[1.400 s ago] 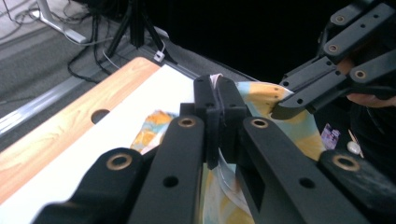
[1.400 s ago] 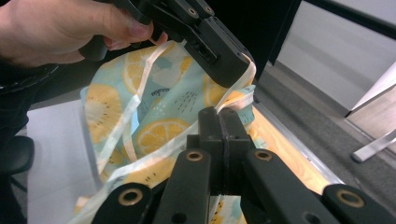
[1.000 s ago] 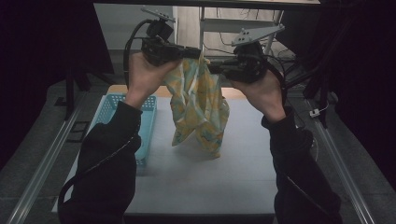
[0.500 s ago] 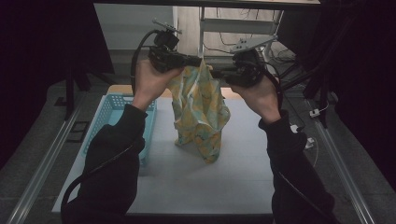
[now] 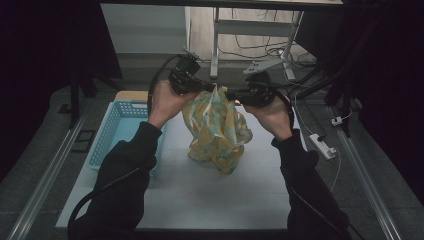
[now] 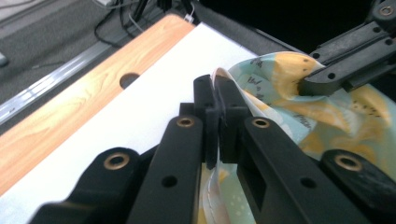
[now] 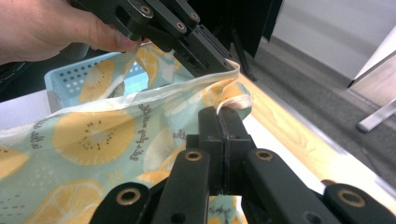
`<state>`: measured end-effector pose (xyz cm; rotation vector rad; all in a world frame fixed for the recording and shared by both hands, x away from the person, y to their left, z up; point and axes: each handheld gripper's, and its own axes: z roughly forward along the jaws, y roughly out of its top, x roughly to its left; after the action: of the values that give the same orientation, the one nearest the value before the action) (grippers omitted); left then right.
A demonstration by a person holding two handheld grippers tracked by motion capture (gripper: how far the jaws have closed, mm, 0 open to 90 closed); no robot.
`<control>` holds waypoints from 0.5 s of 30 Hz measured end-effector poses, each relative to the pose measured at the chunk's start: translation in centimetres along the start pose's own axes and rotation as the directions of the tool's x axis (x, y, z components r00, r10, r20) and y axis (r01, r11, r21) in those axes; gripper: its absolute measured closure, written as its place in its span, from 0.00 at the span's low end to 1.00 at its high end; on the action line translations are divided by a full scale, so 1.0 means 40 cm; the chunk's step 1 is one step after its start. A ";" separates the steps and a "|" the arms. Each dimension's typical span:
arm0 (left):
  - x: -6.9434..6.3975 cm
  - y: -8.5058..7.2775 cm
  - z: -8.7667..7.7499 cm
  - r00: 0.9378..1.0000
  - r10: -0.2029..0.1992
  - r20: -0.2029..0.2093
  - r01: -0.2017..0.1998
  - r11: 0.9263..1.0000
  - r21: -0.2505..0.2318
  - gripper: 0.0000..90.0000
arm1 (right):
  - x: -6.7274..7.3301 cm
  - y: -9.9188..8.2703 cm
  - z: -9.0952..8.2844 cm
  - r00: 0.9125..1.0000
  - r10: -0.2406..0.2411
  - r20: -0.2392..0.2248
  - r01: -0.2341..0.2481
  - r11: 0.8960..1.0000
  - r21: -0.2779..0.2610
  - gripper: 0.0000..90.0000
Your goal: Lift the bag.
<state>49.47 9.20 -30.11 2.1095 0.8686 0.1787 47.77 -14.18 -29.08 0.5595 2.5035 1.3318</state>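
Both hands have sunk since the earlier pictures, and the cloth (image 5: 216, 131) that hung free between them now has its lower end bunched on the white table top (image 5: 200, 200), roughly at the middle of the table. Nearest the person, the sleeves come in from the bottom of the high view and rise to the left gripper (image 5: 206, 88) and the right gripper (image 5: 229, 93), which face each other close together above the cloth. In the left gripper view the jaws are pressed together on a hem of the lemon-print fabric, and the right gripper view shows the same: its jaws pinched tight on a folded corner of the top edge, with the other gripper just beyond. I judge the step in hand to be laying the cloth down flat, so it would go best if both pinches hold firm while the hands draw apart to stretch the top edge taut (it sags in folds now), then lower it away from the crumpled end so the fabric unrolls instead of heaping. Farther left, the blue perforated basket (image 5: 116, 131) stands at the table's edge, well apart from the cloth; what I can see of its inside looks bare, though a sleeve hides its near corner.
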 end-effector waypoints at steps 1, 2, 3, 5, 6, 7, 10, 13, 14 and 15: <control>0.003 -0.004 0.009 1.000 -0.001 -0.002 0.001 1.000 0.009 0.98 | -0.002 -0.007 0.009 1.000 0.003 -0.002 -0.003 1.000 0.009 1.00; 0.005 -0.007 0.017 1.000 -0.002 -0.006 0.002 1.000 0.020 0.98 | -0.004 -0.013 0.017 1.000 0.006 -0.002 -0.006 1.000 0.019 1.00; 0.007 -0.010 0.024 1.000 0.000 -0.009 0.000 1.000 0.027 0.98 | -0.005 -0.019 0.025 1.000 0.012 -0.005 -0.012 1.000 0.025 0.99; 0.011 -0.017 0.036 1.000 -0.001 -0.011 0.002 0.999 0.039 0.97 | -0.009 -0.028 0.037 1.000 0.020 -0.004 -0.020 0.999 0.040 0.99; 0.013 -0.020 0.039 1.000 0.000 -0.012 0.001 0.999 0.041 0.97 | -0.012 -0.033 0.042 1.000 0.023 -0.007 -0.023 0.999 0.041 0.98; 0.014 -0.024 0.042 1.000 -0.001 -0.011 0.001 0.999 0.041 0.96 | -0.013 -0.037 0.045 1.000 0.030 -0.008 -0.029 0.999 0.041 0.98; 0.018 -0.035 0.043 1.000 -0.007 -0.009 0.007 1.000 0.026 0.90 | -0.016 -0.044 0.047 0.999 0.042 -0.010 -0.042 0.998 0.037 0.94; 0.017 -0.048 0.033 1.000 -0.013 -0.014 0.013 1.000 0.015 0.79 | -0.015 -0.046 0.037 0.999 0.040 -0.005 -0.040 0.999 0.028 0.88; 0.017 -0.053 0.027 1.000 -0.013 -0.013 0.013 1.000 0.004 0.75 | -0.015 -0.047 0.032 0.999 0.042 -0.003 -0.042 0.999 0.021 0.86; 0.017 -0.058 0.021 1.000 -0.012 -0.011 0.012 1.000 -0.005 0.72 | -0.016 -0.047 0.025 0.999 0.045 -0.005 -0.045 0.999 0.012 0.83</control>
<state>49.10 10.05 -32.48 2.0997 0.8869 0.1866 48.33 -14.68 -31.17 0.6194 2.5188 1.3376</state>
